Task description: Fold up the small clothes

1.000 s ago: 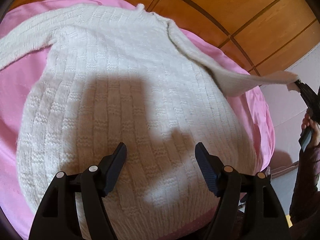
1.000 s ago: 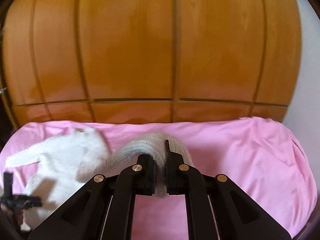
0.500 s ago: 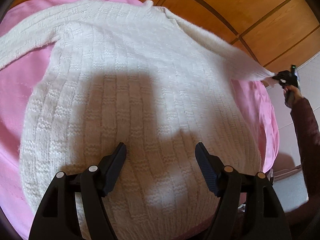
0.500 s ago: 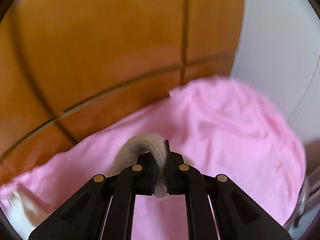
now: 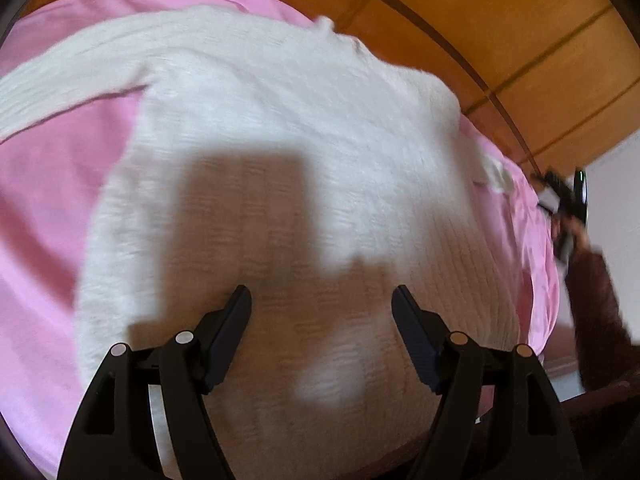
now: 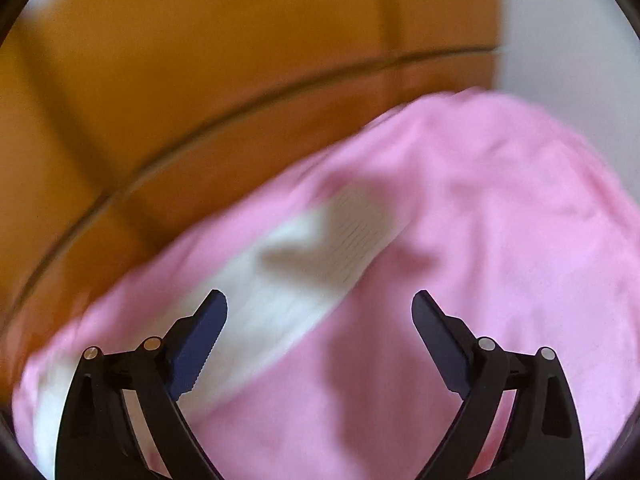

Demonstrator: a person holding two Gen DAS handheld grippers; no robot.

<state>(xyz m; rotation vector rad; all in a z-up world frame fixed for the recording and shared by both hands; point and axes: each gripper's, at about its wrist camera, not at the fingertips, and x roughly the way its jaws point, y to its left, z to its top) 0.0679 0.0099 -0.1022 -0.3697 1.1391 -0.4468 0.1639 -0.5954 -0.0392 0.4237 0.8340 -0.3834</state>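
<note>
Now the right gripper (image 6: 320, 300) has let go: its jaws are opening, wide and empty, and the sleeve (image 6: 320, 248) lies on the pink sheet (image 6: 500, 240) toward 11 o'clock. The left gripper (image 5: 322, 300) hangs wide and empty over the white sweater (image 5: 280, 160), spread flat for folding. Wooden panelling (image 5: 500, 20) stands at 12 o'clock.

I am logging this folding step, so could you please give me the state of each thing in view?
White sweater: spread flat on the sheet, unfolded.
Right sleeve: lying loose on the sheet, in no grip.
Left sleeve: stretched outward, flat.
Pink sheet: spread out under the sweater, lightly wrinkled.
Left tool: open above the sweater's hem, holding nothing.
Right tool: jaws opening, gripping nothing.
</note>
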